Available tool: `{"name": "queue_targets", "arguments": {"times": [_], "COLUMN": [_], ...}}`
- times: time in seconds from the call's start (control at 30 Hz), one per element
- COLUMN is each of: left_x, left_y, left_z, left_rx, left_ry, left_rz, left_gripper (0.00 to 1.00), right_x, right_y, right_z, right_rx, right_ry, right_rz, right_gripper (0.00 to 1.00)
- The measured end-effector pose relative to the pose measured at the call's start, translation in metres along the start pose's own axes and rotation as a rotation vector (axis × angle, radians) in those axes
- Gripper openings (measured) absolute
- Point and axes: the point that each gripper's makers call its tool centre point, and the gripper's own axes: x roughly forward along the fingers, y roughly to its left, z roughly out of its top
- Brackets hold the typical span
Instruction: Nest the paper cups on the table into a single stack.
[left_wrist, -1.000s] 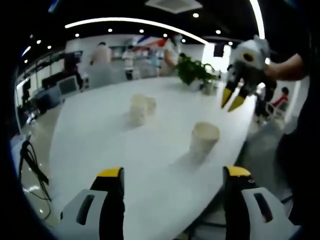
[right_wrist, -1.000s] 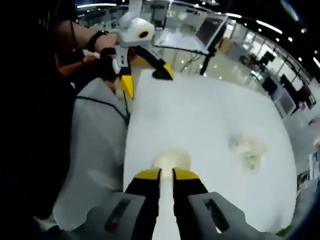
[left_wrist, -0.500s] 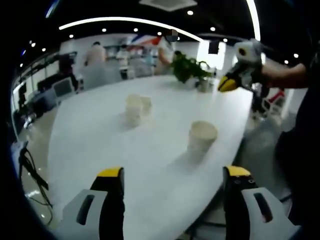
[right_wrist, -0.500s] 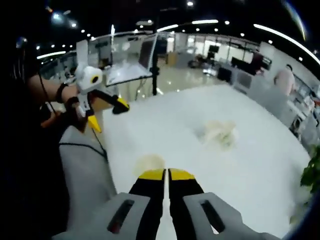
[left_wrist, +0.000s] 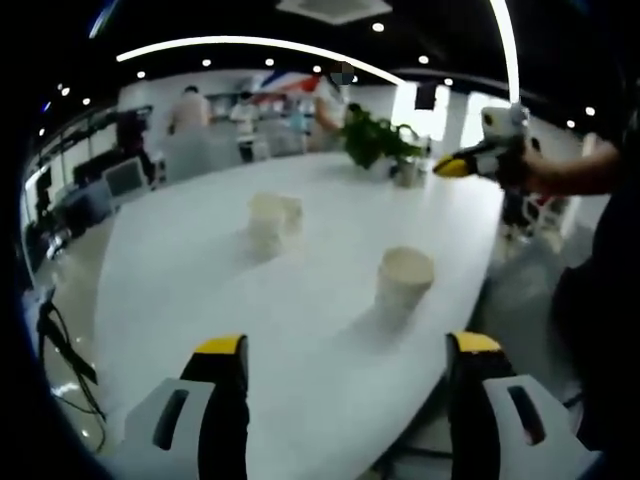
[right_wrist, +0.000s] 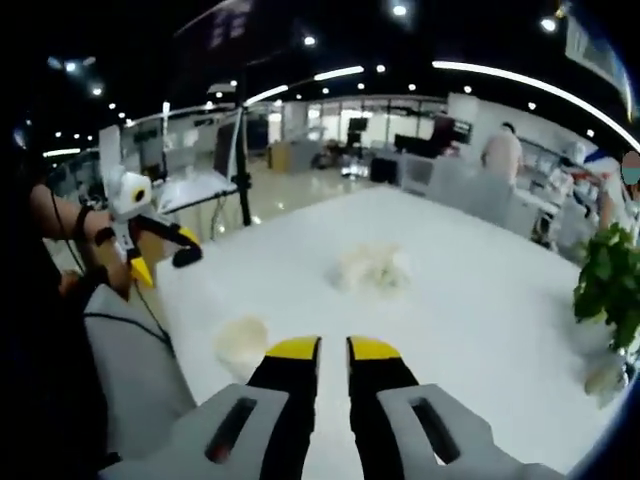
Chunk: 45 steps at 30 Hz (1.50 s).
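My left gripper (left_wrist: 345, 400) is spread wide with nothing between the jaws, lined up on the near cup (left_wrist: 404, 281) just ahead, probably for a first grab. The other cups (left_wrist: 273, 219) sit further ahead, left. My right gripper (right_wrist: 333, 375) is almost closed, holding nothing, hovering over the white table (right_wrist: 470, 300). Plant (left_wrist: 378, 140) at the far end; open office, ceiling lights.

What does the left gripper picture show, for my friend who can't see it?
A long white table holds a single paper cup nearby and a small cluster of paper cups farther off. The left gripper is open near the table's edge, and the right gripper is held up beyond it.
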Motion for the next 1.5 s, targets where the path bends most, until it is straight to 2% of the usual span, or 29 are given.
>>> {"name": "queue_targets", "arguments": {"times": [0.13,0.3,0.5,0.57,0.73,0.83,1.07,1.27,1.5], "left_x": [0.0,0.0,-0.001,-0.002,0.001,0.002,0.009,0.02,0.042], "left_y": [0.001,0.001,0.005,0.005,0.005,0.005,0.008,0.018,0.031], "left_z": [0.0,0.002,0.006,0.008,0.008,0.01,0.015,0.022,0.035], "left_rx": [-0.018,-0.021,-0.051,-0.056,-0.051,-0.062,-0.07,-0.08,-0.081], "left_ry": [-0.01,-0.013,-0.036,-0.043,-0.034,-0.042,-0.04,-0.039,-0.039], "left_rz": [0.004,0.008,0.018,0.019,0.02,0.017,0.024,0.036,0.049], "left_gripper": [0.8,0.81,0.81,0.81,0.81,0.81,0.81,0.81,0.81], "right_x": [0.0,0.0,0.001,0.0,-0.001,-0.002,-0.001,0.003,0.004], "right_y": [0.0,0.0,-0.007,-0.01,-0.017,-0.021,-0.021,-0.016,-0.012], "right_z": [-0.012,-0.022,-0.027,-0.027,-0.028,-0.029,-0.029,-0.034,-0.038], "right_rx": [0.003,0.003,0.004,0.01,0.005,0.006,0.008,0.054,0.057], "right_ry": [0.002,0.004,-0.003,-0.024,-0.046,-0.043,-0.057,-0.052,-0.044], "right_rz": [-0.011,-0.03,-0.067,-0.077,-0.115,-0.136,-0.131,-0.107,-0.082], "right_gripper": [0.22,0.43,0.68,0.74,0.95,1.0,1.0,1.0,1.0]}}
